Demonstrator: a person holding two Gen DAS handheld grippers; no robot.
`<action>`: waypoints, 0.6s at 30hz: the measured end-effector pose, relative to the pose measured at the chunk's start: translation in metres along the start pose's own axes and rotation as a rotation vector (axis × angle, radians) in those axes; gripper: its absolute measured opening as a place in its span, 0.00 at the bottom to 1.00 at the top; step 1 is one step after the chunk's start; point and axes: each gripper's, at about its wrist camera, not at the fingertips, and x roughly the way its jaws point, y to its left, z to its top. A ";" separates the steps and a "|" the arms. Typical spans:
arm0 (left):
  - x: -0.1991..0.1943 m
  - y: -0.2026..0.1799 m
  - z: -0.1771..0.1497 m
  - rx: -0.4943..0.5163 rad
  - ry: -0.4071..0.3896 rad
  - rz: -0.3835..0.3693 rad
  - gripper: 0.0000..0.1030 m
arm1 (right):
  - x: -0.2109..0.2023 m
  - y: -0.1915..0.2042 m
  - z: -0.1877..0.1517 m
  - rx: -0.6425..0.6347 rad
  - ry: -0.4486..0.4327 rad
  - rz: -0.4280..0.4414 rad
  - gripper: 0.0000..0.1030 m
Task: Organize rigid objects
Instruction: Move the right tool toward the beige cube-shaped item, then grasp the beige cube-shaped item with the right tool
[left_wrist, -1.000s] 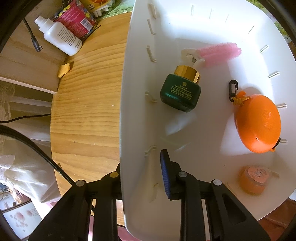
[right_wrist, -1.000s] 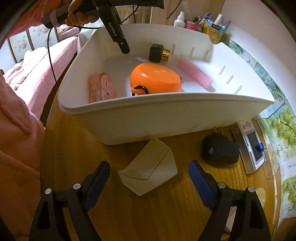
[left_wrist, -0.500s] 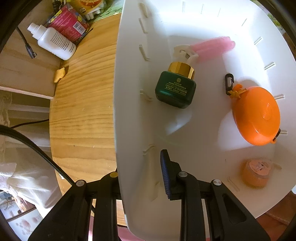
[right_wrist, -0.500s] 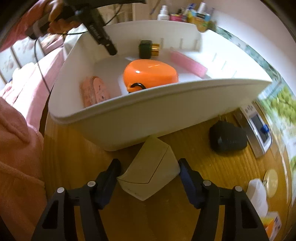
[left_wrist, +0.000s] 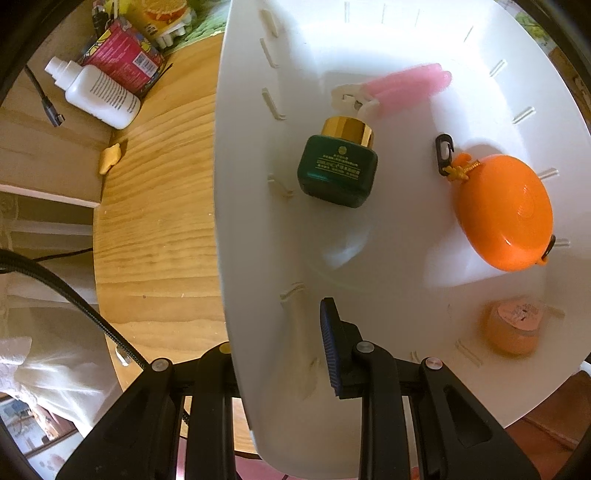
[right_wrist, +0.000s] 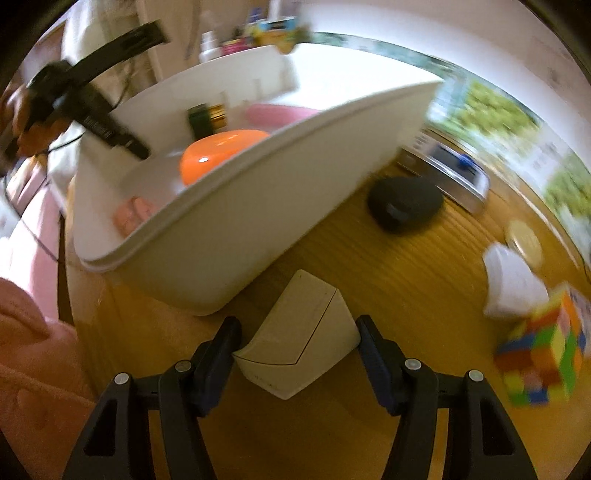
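Note:
My left gripper (left_wrist: 273, 332) points down and is shut on the near wall of the white bin (left_wrist: 369, 258), one finger outside and the blue pad inside. In the bin lie a green jar with a gold cap (left_wrist: 338, 170), an orange oval case (left_wrist: 506, 214), a pink roller (left_wrist: 406, 83) and an orange tape roll (left_wrist: 513, 325). In the right wrist view, my right gripper (right_wrist: 295, 332) is shut on a cream wedge-shaped box (right_wrist: 303, 317) on the wooden table, just in front of the bin (right_wrist: 229, 240). Both pads touch the box's sides.
A black pouch (right_wrist: 406, 203), a silver device (right_wrist: 447, 170), a white crumpled thing (right_wrist: 513, 288) and a colour cube (right_wrist: 543, 350) lie to the right of the box. A white bottle (left_wrist: 99, 96) and a red pack (left_wrist: 122, 59) sit at the table's far left. A pink sleeve (right_wrist: 29, 350) is at the left.
My right gripper's jaws have come in from wide apart onto the cream box, and the wrist has rolled, so the view tilts. The left gripper keeps its grip on the bin wall.

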 end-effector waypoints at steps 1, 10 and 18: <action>0.001 -0.002 -0.001 0.005 -0.001 0.000 0.26 | -0.001 0.000 -0.003 0.027 -0.005 -0.011 0.62; -0.003 -0.004 -0.004 0.053 -0.015 -0.010 0.26 | -0.015 -0.003 -0.018 0.260 -0.058 -0.085 0.62; -0.001 -0.010 -0.013 0.090 -0.020 -0.021 0.26 | -0.043 -0.003 -0.017 0.386 -0.143 -0.162 0.62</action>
